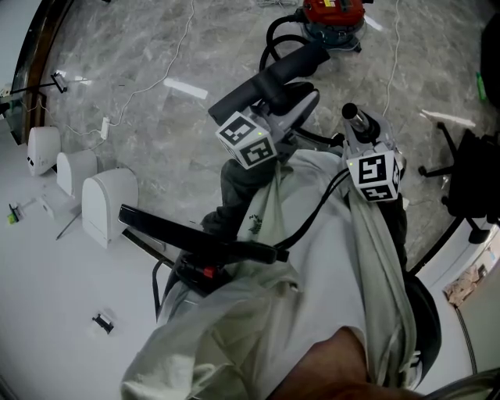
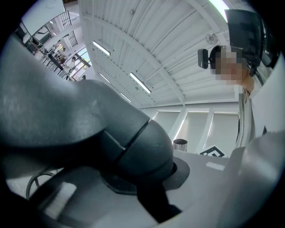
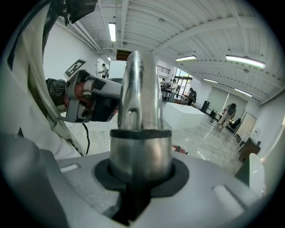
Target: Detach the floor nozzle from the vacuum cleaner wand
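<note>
My left gripper (image 1: 293, 87) is shut on a thick dark grey plastic tube (image 1: 273, 76) of the vacuum, which runs slantwise over the floor. In the left gripper view this tube (image 2: 89, 129) fills the jaws of the left gripper (image 2: 147, 187). To its right, my right gripper (image 1: 367, 144) is shut on the chrome wand (image 1: 353, 117), whose open end pokes up above it. Seen from the right gripper (image 3: 140, 178), the wand (image 3: 139, 111) stands straight up between the jaws. In the head view the tube and wand end are apart. A flat black bar (image 1: 195, 234) lies close below; I cannot tell if it is the nozzle.
The red vacuum canister (image 1: 334, 11) with its black hose (image 1: 273, 35) stands on the marble floor ahead. White boxes (image 1: 109, 203) sit on a white surface at the left. A black office chair (image 1: 469, 180) is at the right. White cables cross the floor.
</note>
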Motion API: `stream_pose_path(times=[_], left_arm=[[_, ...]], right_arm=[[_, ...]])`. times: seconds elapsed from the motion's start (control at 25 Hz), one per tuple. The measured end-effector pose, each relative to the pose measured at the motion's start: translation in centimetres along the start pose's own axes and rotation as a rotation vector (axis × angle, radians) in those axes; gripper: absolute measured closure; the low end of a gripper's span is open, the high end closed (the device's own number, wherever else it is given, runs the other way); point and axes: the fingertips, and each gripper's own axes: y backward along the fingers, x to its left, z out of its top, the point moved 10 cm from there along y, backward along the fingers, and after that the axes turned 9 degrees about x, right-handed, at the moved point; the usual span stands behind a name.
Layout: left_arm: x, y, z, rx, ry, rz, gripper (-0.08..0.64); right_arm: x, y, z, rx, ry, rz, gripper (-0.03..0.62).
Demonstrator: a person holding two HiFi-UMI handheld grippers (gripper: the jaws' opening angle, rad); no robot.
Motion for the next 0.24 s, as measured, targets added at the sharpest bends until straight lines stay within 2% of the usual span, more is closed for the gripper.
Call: stream_pose_path(times=[0.24], left_arm=[[-0.21, 0.25, 0.02, -0.005, -0.016, 0.005, 0.486]], right_arm=[[0.23, 0.11, -0.21, 0.004, 0.005, -0.001, 0.491]])
